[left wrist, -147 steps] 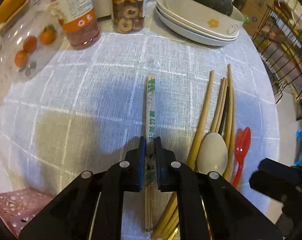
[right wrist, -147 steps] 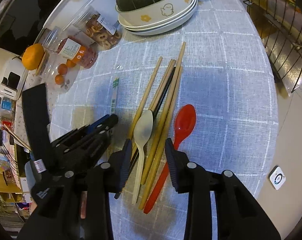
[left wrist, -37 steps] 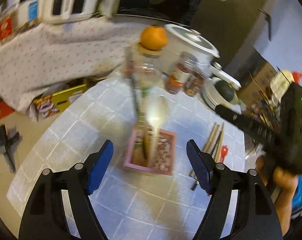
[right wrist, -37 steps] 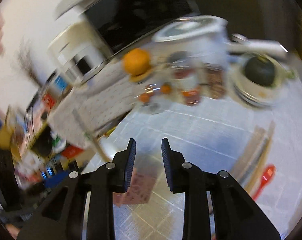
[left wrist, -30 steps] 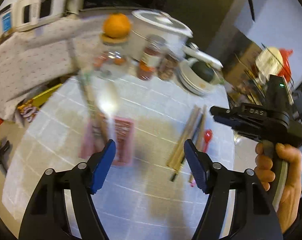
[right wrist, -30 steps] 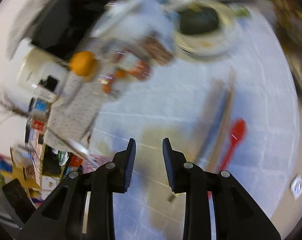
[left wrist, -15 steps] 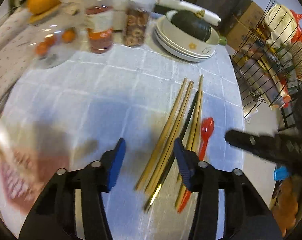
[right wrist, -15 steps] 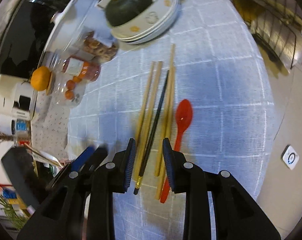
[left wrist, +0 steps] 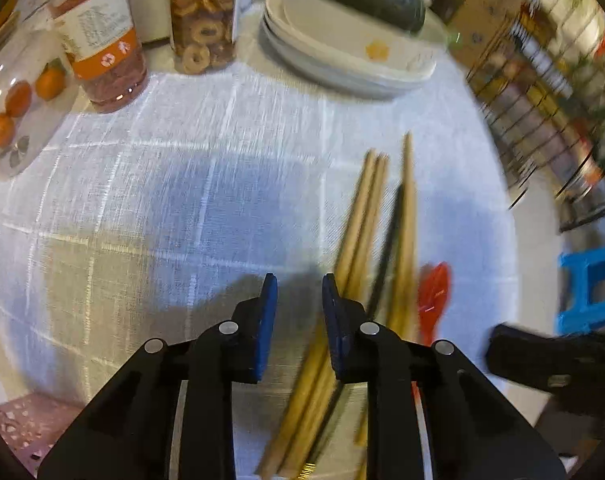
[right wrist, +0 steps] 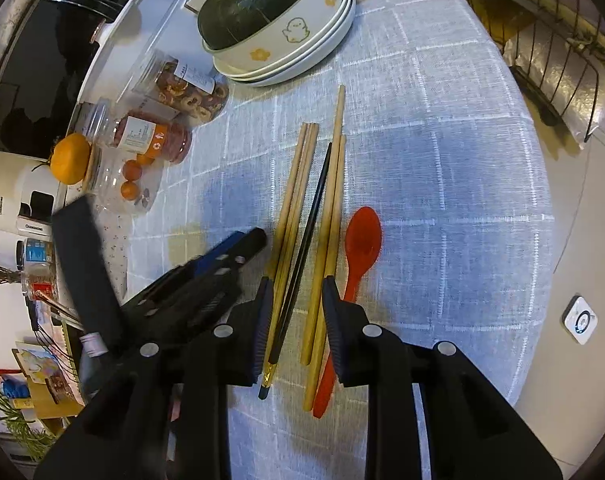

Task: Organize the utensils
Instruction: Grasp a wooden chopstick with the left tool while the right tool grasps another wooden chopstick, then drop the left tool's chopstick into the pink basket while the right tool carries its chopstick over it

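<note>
Several wooden chopsticks (right wrist: 302, 184) and one black chopstick (right wrist: 306, 240) lie side by side on the checked cloth, with a red spoon (right wrist: 362, 236) at their right. My right gripper (right wrist: 294, 284) hovers over their near ends, its jaws a narrow gap apart; the sticks show through the gap. My left gripper (left wrist: 298, 284) is closing with nothing between its blue pads. It sits just left of the wooden chopsticks (left wrist: 362, 216), which run under its right finger. The black chopstick (left wrist: 386, 256) and red spoon (left wrist: 434, 292) lie further right. In the right wrist view the left gripper (right wrist: 238, 248) is beside the sticks.
Stacked plates (right wrist: 334, 20) holding a bowl with a dark squash (right wrist: 246, 12) stand at the back. Jars (right wrist: 154, 136) and small oranges (left wrist: 18, 100) line the back left. A pink holder's corner (left wrist: 14, 420) shows near left. A wire rack (right wrist: 542, 48) stands past the table's right edge.
My left gripper swung from above the pink holder rightward and down to the chopsticks, its jaws narrowing. My right gripper came down over the sticks. The white spoon and wrapped chopsticks are gone from the cloth.
</note>
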A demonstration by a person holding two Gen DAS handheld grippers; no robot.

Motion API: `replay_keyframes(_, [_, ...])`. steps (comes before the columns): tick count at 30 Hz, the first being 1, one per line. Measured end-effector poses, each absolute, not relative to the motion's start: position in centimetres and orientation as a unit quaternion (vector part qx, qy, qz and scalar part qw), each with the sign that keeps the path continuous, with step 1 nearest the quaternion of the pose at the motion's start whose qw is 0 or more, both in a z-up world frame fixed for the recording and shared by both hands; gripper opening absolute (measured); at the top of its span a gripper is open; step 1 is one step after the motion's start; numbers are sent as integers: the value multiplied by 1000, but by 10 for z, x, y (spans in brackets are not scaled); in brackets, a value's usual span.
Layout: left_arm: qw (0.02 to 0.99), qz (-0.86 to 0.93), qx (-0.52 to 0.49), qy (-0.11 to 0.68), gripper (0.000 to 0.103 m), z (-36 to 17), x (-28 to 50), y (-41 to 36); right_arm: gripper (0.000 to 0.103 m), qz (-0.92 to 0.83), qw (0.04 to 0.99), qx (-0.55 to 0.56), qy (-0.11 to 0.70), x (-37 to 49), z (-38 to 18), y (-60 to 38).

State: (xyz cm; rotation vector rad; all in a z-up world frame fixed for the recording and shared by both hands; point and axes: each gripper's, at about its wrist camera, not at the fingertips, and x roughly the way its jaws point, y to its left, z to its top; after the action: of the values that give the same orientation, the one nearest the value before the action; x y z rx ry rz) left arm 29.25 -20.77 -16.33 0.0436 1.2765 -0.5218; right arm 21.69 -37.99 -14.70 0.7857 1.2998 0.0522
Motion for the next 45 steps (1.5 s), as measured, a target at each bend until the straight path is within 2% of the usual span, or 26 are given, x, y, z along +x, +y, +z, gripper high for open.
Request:
replay_keyframes(7, [758, -255, 75, 595, 20, -175, 291, -228, 23, 15, 723, 347, 597, 220, -154, -378])
replay_keyframes(8, [760, -254, 84, 592, 18, -178, 291, -229, 22, 14, 724, 345, 597, 220, -154, -378])
replay_keyframes(9, [765, -251, 94, 585, 7, -177, 289, -231, 21, 14, 724, 344, 597, 220, -155, -379])
replay_keyframes(22, [767, -221, 79, 597, 6, -172, 271, -174, 16, 10, 719, 308, 623, 235, -180, -365])
replay_keyframes(28, [769, -206, 128, 591, 6, -171, 276, -202, 11, 5, 717, 301, 628, 241, -190, -361])
replay_keyframes(33, [774, -209, 94, 590, 6, -168, 275, -191, 8, 2, 718, 287, 634, 242, -196, -361])
replay_keyframes(39, [793, -205, 59, 571, 6, -143, 259, -158, 10, 3, 723, 271, 636, 250, -197, -356])
replay_keyframes(45, [814, -218, 25, 538, 6, -96, 226, -129, 9, -4, 733, 238, 637, 253, -195, -349])
